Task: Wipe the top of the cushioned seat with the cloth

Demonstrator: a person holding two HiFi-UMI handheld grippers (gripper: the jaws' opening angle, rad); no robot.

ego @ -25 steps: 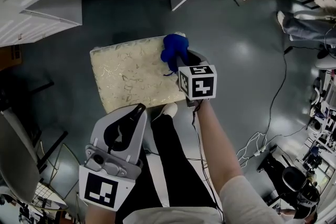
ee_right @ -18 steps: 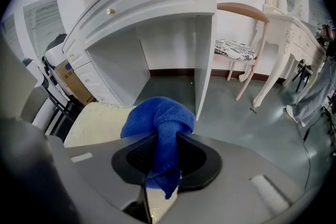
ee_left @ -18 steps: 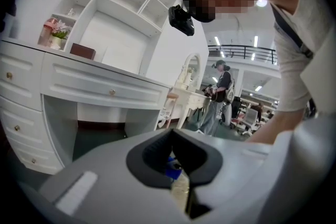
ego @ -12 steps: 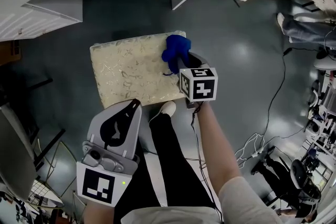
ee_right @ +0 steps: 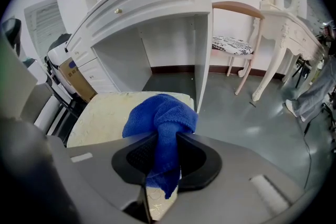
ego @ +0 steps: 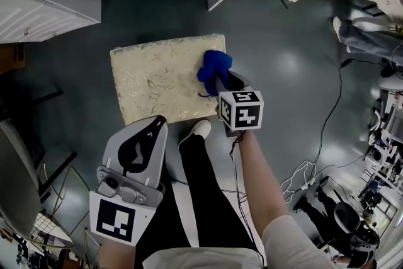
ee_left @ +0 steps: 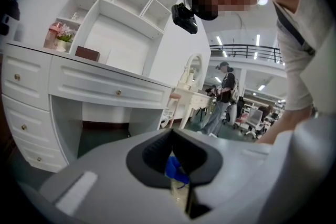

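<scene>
Right tool (ee_right: 160, 138) clamped on cloth (ee_right: 157, 113) — prob. soft, light, floppy; hold mid-bunch. Cloth at 3 o'clock on seat (ego: 157, 82) — left tool (ego: 156, 123) closed, empty.

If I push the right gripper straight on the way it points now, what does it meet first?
Most likely the cushioned seat, on its top near the right edge. The right gripper, shut on the blue cloth, points steeply down at it with the bunched cloth leading. Whether the cloth already touches is unclear.

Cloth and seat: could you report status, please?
Right tongs shut on blue cloth, at right edge of cushioned seat. Left tongs shut, empty. Nothing in the way.
</scene>
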